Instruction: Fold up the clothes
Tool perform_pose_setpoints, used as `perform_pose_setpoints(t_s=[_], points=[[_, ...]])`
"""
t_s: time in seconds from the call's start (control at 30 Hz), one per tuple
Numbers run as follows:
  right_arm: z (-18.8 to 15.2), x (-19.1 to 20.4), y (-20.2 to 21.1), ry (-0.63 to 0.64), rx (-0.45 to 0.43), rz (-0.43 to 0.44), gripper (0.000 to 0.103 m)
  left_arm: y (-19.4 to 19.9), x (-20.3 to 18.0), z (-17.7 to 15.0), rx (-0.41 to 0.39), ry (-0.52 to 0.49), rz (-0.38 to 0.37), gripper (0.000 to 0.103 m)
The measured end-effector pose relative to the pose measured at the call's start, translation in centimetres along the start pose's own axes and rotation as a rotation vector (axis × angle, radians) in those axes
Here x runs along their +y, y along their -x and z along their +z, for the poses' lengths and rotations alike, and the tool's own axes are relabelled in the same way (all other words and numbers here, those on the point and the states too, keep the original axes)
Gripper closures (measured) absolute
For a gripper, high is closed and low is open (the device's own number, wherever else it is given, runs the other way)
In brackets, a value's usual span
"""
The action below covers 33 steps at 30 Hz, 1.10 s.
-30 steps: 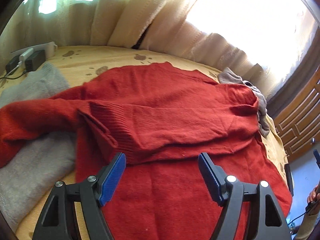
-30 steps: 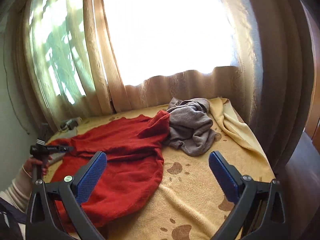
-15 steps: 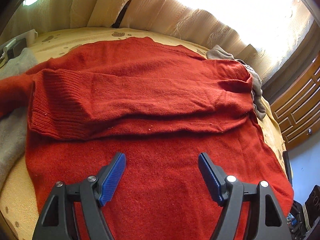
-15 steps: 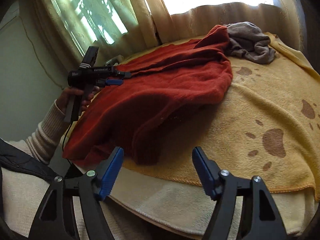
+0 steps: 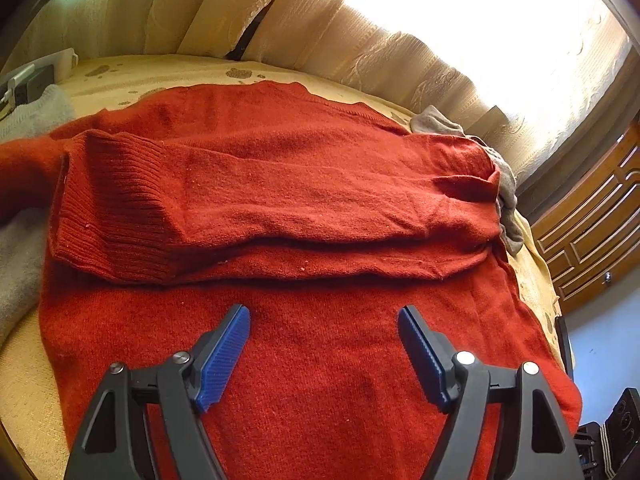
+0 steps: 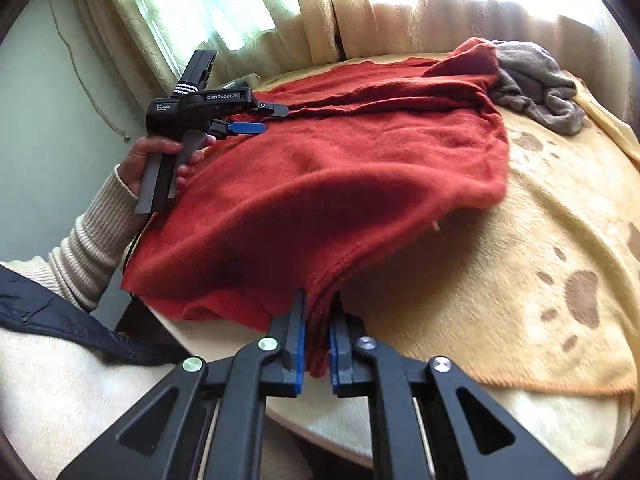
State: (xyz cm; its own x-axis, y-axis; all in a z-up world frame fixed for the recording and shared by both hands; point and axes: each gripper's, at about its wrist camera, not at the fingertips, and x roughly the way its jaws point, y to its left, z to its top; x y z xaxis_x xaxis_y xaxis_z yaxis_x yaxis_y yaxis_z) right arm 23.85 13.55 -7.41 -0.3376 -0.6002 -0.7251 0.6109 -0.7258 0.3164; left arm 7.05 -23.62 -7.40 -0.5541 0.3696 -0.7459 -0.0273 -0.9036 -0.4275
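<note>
The right claw (image 6: 317,320) is closed on the near hem of the rust-red knitted wool sweater (image 6: 340,184); the blue pads (image 6: 297,344) press a bunched fold of the fabric from both sides. From this claw the sweater spreads away and to the left over the bed with the yellow paw-print blanket (image 6: 540,240). Far ahead of the claw and to its right, a crumpled grey garment (image 6: 536,80) lies touching the far corner of the sweater.

The left claw (image 5: 324,316) is wide open and holds nothing; its blue pads (image 5: 224,356) hover just above the body of the sweater (image 5: 320,360). Just ahead of it a sleeve with a ribbed cuff (image 5: 116,208) lies folded across the chest. To the left of this claw, a pale grey cloth (image 5: 20,264) sits partly under the sweater. Behind the bed hang cream curtains (image 5: 320,20). In the right wrist view, a hand (image 6: 160,160) in a cream ribbed sleeve (image 6: 96,240) holds the left claw (image 6: 256,120) over the left edge of the sweater.
</note>
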Motion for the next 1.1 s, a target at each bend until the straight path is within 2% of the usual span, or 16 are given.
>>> perform_pose_setpoints(t_s=[0.17, 0.27, 0.33, 0.43, 0.47, 0.5, 0.53, 0.57, 0.6, 0.63, 0.7, 0.83, 0.97, 1.07, 1.1], points=[[-2.2, -1.0, 5.6, -0.057, 0.040, -0.122, 0.093, 0.1, 0.1, -0.1, -0.005, -0.014, -0.012, 0.025], [-3.9, -2.6, 6.0, -0.120, 0.099, -0.191, 0.093, 0.0, -0.2, -0.3, -0.010, -0.039, -0.002, 0.024], [-4.8, -3.5, 5.6, -0.155, 0.105, -0.182, 0.093, 0.2, -0.5, -0.7, -0.009, -0.058, 0.012, 0.024], [-3.8, -4.4, 6.7, -0.179, 0.013, -0.256, 0.090, 0.8, -1.0, -1.4, 0.002, -0.075, 0.022, 0.024], [-2.8, -4.4, 7.3, -0.162, -0.028, -0.283, 0.086, 1.2, -1.2, -1.7, 0.007, -0.078, 0.016, 0.024], [-1.7, -4.2, 7.8, -0.141, -0.073, -0.285, 0.072, 1.6, -1.4, -2.2, 0.007, -0.084, 0.006, 0.024], [-0.5, -4.0, 8.1, -0.119, -0.116, -0.276, 0.050, 2.0, -1.6, -2.7, 0.005, -0.095, -0.005, 0.024], [0.9, -3.7, 8.1, -0.088, -0.149, -0.273, 0.040, 2.5, -1.8, -3.3, 0.003, -0.107, -0.014, 0.024], [2.2, -3.1, 7.7, -0.045, -0.168, -0.276, 0.025, 2.9, -2.0, -3.8, 0.001, -0.117, -0.020, 0.024], [3.4, -2.7, 6.7, -0.006, -0.175, -0.267, 0.021, 3.1, -2.2, -4.3, 0.001, -0.124, -0.020, 0.024], [6.0, -1.7, 4.5, 0.072, -0.186, -0.249, 0.021, 3.6, -2.4, -5.3, 0.004, -0.134, -0.022, 0.024], [9.6, -0.9, -2.2, 0.151, -0.089, -0.215, 0.022, 4.0, -2.4, -7.4, 0.022, -0.134, -0.023, 0.024], [8.6, -1.5, -7.1, 0.166, 0.090, -0.183, 0.022, 5.3, -2.5, -9.9, 0.005, -0.209, 0.023, 0.024], [5.7, -1.0, -6.7, 0.262, 0.114, -0.234, 0.021, 6.3, -2.0, -12.0, -0.040, -0.286, 0.065, 0.024], [5.2, -1.3, -6.1, 0.252, 0.116, -0.229, 0.021, 6.6, -2.0, -12.6, -0.046, -0.307, 0.080, 0.024]])
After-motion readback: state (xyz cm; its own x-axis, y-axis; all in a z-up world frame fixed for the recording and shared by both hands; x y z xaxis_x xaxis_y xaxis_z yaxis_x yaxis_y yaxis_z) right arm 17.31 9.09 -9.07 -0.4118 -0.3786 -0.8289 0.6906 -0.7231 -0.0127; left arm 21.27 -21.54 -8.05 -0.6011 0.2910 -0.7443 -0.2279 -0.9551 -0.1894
